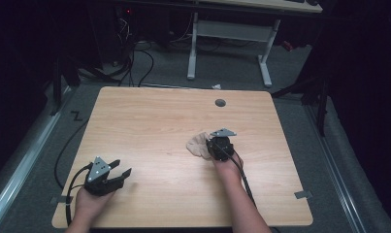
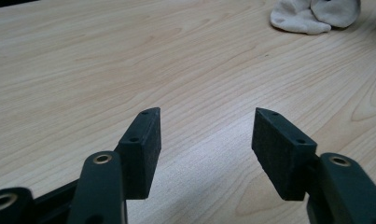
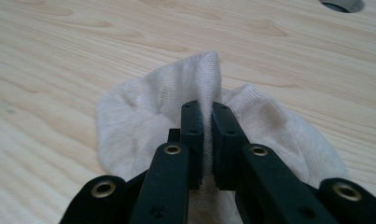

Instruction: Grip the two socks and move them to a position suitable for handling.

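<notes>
The right gripper [image 3: 207,135] pinches a fold of the white sock [image 3: 143,107] on the table [image 1: 149,121]. The left gripper [image 2: 206,140] rests far off, jaws wide apart, holding nothing.

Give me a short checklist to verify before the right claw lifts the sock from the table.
1. Right claw pinches a fold of the sock: ok.
2. Fold sits deep between the pads, not at the tips: ok.
3. One layer or both layers of the sock pinched: cannot tell.
4. Left claw open, holding nothing, apart from the sock: ok.
5. Table around the sock free of other things: ok.
</notes>
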Action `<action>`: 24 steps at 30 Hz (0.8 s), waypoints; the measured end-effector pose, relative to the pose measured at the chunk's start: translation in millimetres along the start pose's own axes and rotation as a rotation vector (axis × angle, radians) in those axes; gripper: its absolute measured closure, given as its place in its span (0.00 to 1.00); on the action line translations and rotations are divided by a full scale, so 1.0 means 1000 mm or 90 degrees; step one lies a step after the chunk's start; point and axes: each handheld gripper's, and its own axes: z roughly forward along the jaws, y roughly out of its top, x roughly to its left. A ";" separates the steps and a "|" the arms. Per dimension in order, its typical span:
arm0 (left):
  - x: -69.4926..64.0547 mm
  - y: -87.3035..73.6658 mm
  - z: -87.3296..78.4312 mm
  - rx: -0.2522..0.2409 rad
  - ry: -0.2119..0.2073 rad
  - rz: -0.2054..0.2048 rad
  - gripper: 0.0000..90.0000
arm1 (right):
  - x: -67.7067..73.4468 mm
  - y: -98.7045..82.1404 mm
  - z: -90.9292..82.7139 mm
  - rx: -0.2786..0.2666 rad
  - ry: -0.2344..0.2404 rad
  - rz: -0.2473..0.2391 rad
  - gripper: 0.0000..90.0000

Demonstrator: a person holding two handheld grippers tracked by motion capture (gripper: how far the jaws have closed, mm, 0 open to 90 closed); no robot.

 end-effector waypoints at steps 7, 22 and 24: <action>-0.002 0.002 0.000 0.001 -0.016 -0.002 0.51 | 0.030 -0.004 -0.012 0.003 0.072 -0.035 0.95; -0.017 0.007 0.003 0.013 -0.074 0.009 0.57 | 0.117 -0.039 -0.023 0.021 0.228 -0.122 0.89; -0.024 0.007 0.009 0.032 -0.095 0.019 0.61 | 0.120 -0.040 -0.023 0.023 0.223 -0.133 0.79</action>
